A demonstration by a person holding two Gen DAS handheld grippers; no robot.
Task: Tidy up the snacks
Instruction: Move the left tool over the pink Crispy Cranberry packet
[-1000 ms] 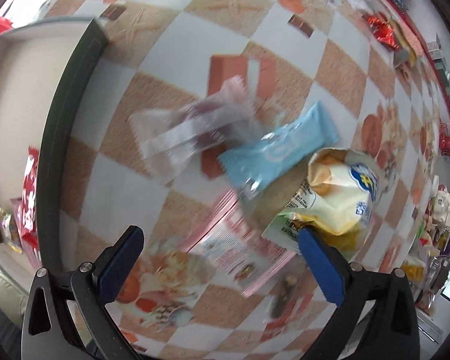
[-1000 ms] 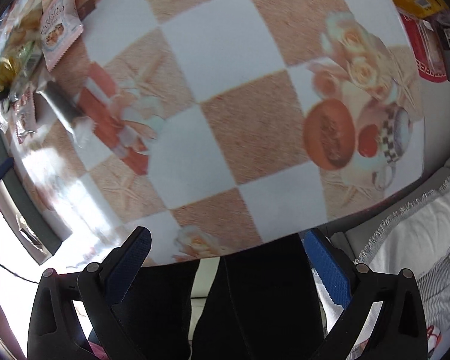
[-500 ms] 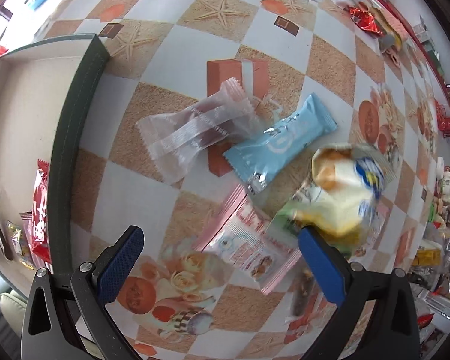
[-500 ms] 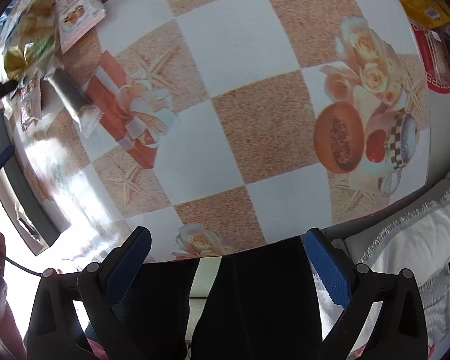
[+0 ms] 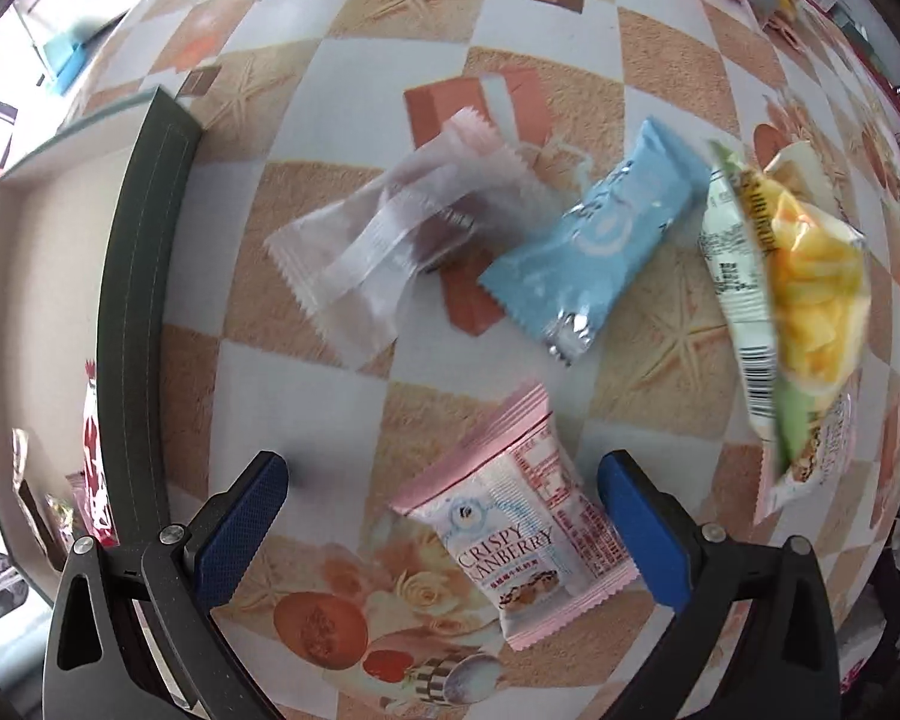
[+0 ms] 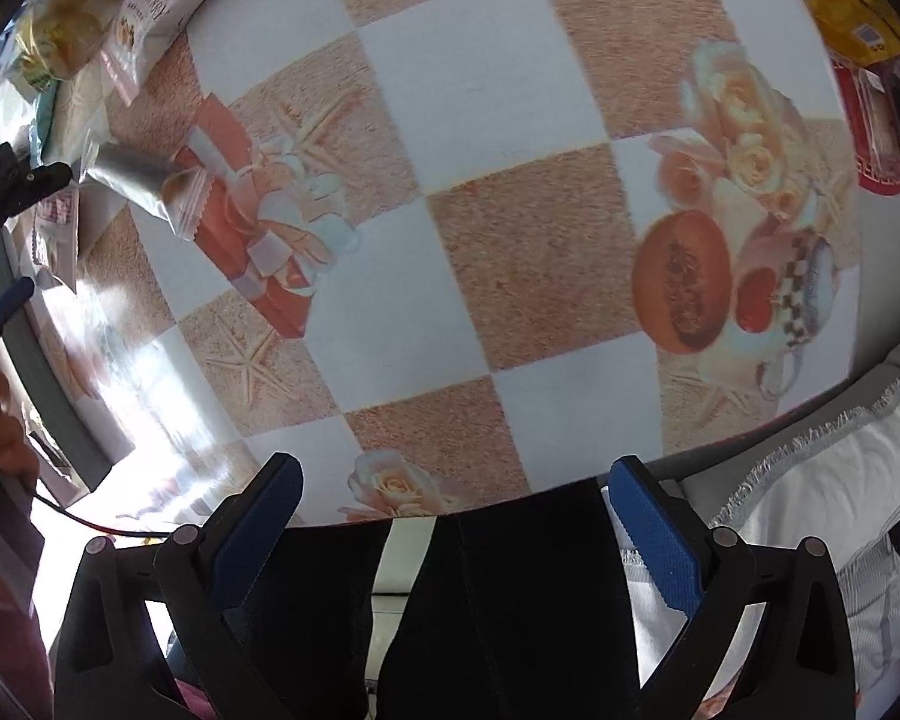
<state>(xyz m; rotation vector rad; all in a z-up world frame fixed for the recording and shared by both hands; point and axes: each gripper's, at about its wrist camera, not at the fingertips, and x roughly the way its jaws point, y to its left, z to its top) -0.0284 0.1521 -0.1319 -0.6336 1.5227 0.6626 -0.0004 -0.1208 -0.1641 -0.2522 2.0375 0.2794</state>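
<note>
A: Your left gripper (image 5: 444, 492), what's the state?
B: Fingers spread wide, nothing between the pads. It hangs over the pink cranberry packet (image 5: 519, 531), which lies flat on the worktop (image 5: 354, 414) in the gap between the fingers, touching neither as far as I can tell.
A: Other snacks?
B: Clear wrapper (image 5: 390, 252) and light blue packet (image 5: 594, 246) side by side further out, ends close, contact unclear. Yellow-green chip bag (image 5: 792, 300) to the right, blurred, its lower end overlapping another pale packet (image 5: 810, 468).
A: Tray?
B: Dark-rimmed tray (image 5: 135, 300) along the worktop's left edge, red wrapper (image 5: 93, 450) and a few small items inside, too small to name.
A: Your right gripper (image 6: 456, 531)?
B: Also released, holding nothing. It sits at the worktop's near edge, over dark trousers (image 6: 510, 612). White fringed cushion (image 6: 810, 516) at the right.
A: Snacks in that view?
B: Far-left corner only, well apart from the right fingers.
</note>
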